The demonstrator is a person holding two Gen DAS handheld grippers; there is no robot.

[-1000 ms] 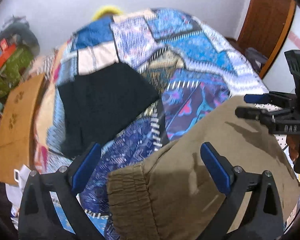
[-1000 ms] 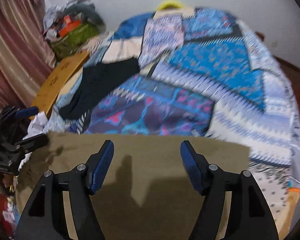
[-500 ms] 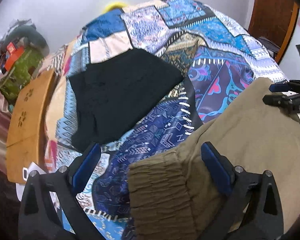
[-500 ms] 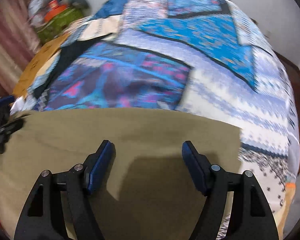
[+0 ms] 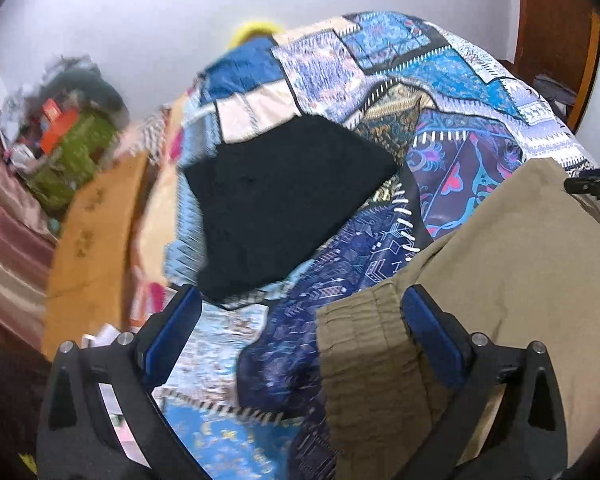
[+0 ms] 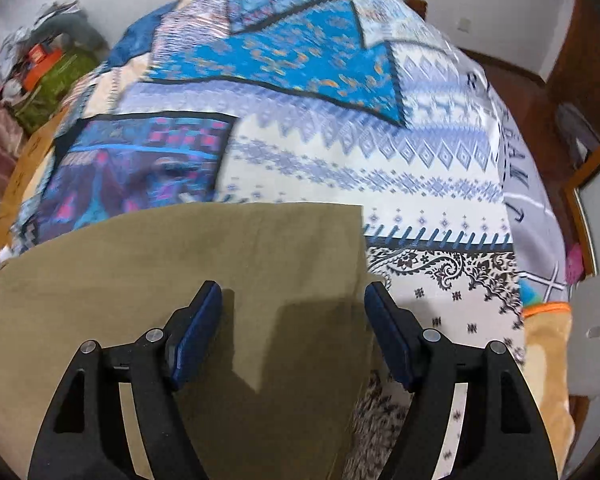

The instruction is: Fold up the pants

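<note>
Patchwork bedding [image 6: 340, 148] in blues, whites and purples covers the bed that serves as our work surface, with a white wall behind and clutter heaped at the far left. Olive pants [image 6: 204, 280] lie flat along the near edge of the bed. Our left gripper [image 5: 300, 320] hangs with its jaws wide apart and empty over the gathered elastic waistband [image 5: 364, 364]; our right gripper [image 6: 292, 332], likewise spread and holding nothing, straddles the straight hem end [image 6: 358, 280] of the same garment.

Compared with a second ago, both cameras have slid outward along the cloth. The waistband now sits under the left tool's right finger instead of between the fingers, and the hem edge has come close to the right tool's right finger. We judge that the two tools are taking up the two ends of the garment for an end-to-end fold, not yet begun.

A folded black garment [image 5: 284, 200] rests farther up the bed, apart from the olive cloth. Motion blur softens the left side of both views. The near edge of the pants is cut off by the frame, so we cannot tell how many layers are stacked. Only the tip of the other tool [image 5: 592, 184] shows at the right margin of the left view.
</note>
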